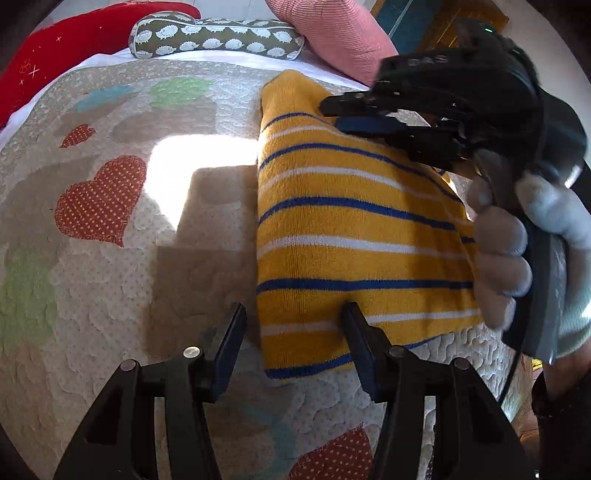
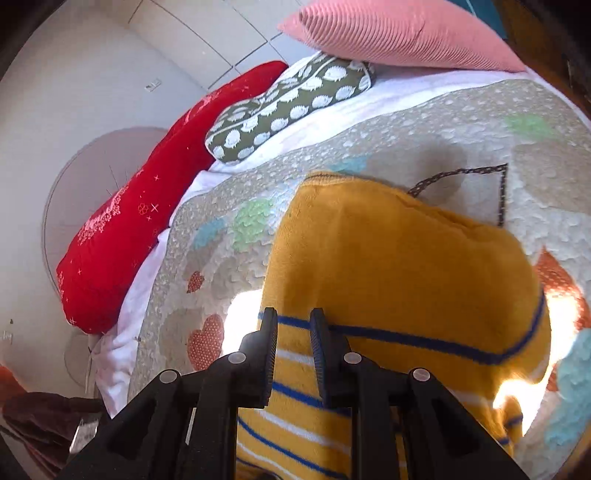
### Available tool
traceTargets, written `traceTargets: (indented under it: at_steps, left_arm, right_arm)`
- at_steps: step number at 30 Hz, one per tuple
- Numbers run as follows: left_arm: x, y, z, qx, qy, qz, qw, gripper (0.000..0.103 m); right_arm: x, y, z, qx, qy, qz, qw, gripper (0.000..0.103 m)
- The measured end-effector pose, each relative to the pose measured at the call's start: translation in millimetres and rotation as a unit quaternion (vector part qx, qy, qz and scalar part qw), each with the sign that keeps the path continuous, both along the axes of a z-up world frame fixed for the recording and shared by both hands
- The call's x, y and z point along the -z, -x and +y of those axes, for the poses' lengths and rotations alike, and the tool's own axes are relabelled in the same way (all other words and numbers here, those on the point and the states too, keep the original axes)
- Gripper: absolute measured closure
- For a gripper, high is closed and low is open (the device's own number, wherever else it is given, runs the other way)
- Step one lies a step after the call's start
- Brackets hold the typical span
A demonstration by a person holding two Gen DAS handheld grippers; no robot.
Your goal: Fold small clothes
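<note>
A yellow knit garment (image 1: 351, 221) with blue and white stripes lies folded on the patchwork quilt (image 1: 110, 277). My left gripper (image 1: 295, 325) is open, and its two fingers stand on either side of the garment's near left edge without pinching it. A gloved hand (image 1: 502, 258) holds my right gripper (image 1: 332, 115) over the garment's far right part. In the right wrist view the right gripper (image 2: 293, 317) hovers above the striped part of the garment (image 2: 388, 258). Its jaws stand a narrow gap apart with nothing gripped between them.
A red cushion (image 1: 74, 40), a green hedgehog-print bolster (image 1: 218, 37) and a pink pillow (image 1: 332, 33) line the far edge of the bed. A bright patch of sun falls on the quilt left of the garment. Floor tiles (image 2: 207, 44) lie beyond the bed.
</note>
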State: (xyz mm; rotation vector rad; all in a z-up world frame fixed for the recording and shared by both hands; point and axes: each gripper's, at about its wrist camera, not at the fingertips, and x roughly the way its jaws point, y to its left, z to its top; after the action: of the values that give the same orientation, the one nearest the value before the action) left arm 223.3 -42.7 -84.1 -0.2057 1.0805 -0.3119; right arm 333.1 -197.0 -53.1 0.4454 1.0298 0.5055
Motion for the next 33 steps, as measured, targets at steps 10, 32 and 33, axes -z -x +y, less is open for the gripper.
traceTargets:
  at_steps: [10,32,33]
  left_arm:
    - [3,-2,-1,0.004,0.001,-0.005,1.0000,0.049]
    - [6,-1,1,-0.007,0.001,-0.012,0.9999,0.046]
    - [7,-2,1,-0.005,0.001,-0.013,0.9999,0.046]
  right_arm:
    - [13,-63,-5,0.084,0.034,0.022,0.996,0.083]
    - [29,-103,14,0.058,-0.145,0.088,0.984,0.066]
    - [22,-97,8,0.057,-0.160,0.080,0.982,0.066]
